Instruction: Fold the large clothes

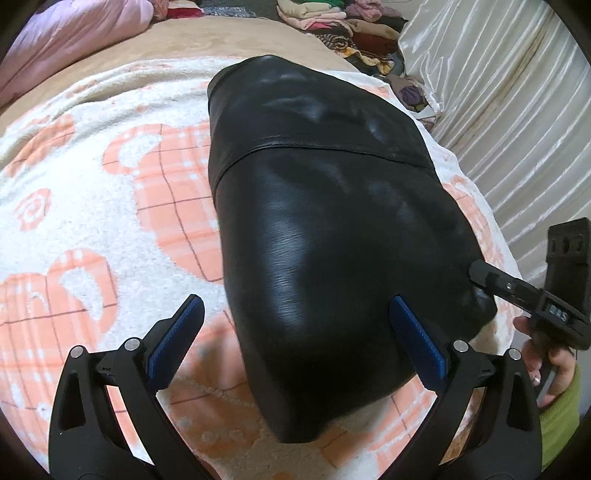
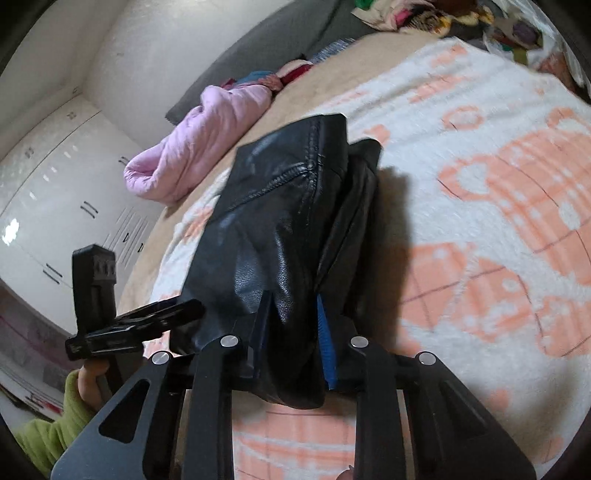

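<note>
A black leather garment [image 1: 321,221] lies folded into a long bundle on a white and orange blanket [image 1: 110,206]. My left gripper [image 1: 299,306] is open, its blue pads either side of the bundle's near left edge, not clamping it. My right gripper [image 2: 295,306] is shut on the near end of the garment [image 2: 280,229], with leather bunched between its blue pads. In the left wrist view the right gripper [image 1: 480,275] comes in from the right and bites the garment's right edge. In the right wrist view the left gripper [image 2: 192,308] shows at the left.
The blanket covers a beige bed [image 1: 221,40]. A pink duvet [image 2: 199,144] lies at the bed's far side. A pile of folded clothes [image 1: 343,22] sits beyond the bed. A shiny white curtain [image 1: 517,92] hangs at the right. White cupboards [image 2: 48,192] stand at the left.
</note>
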Action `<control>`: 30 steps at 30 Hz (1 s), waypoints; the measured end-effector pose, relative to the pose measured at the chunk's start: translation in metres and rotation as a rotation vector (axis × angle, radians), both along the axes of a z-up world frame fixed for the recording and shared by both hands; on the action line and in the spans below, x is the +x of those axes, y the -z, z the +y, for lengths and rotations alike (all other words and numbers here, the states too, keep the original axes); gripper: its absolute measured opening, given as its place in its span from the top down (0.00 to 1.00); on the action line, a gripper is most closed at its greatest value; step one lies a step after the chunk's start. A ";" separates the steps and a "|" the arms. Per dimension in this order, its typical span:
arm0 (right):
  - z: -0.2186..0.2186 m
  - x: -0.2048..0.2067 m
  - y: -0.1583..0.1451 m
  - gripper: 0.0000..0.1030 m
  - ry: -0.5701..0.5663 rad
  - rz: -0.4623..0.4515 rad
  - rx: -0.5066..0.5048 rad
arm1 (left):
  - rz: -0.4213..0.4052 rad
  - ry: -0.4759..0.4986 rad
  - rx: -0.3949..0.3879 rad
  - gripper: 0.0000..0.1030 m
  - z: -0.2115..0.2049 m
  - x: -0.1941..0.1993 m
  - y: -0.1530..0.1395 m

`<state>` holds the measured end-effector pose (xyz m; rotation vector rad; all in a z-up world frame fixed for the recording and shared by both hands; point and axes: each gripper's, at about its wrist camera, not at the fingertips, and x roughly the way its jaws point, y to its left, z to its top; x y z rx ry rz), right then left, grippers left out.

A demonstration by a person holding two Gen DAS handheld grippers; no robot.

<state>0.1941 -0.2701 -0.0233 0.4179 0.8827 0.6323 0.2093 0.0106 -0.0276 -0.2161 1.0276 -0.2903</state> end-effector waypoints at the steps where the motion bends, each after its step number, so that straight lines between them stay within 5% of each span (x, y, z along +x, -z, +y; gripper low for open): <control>1: 0.004 -0.002 -0.002 0.78 0.000 -0.017 -0.023 | 0.000 0.003 0.005 0.09 -0.001 0.001 -0.001; 6: 0.002 -0.004 0.018 0.77 0.040 -0.007 -0.108 | 0.006 0.023 0.028 0.09 -0.009 -0.001 0.000; 30: -0.003 -0.030 -0.004 0.12 0.117 -0.084 -0.221 | -0.019 -0.011 0.052 0.09 -0.012 -0.011 -0.014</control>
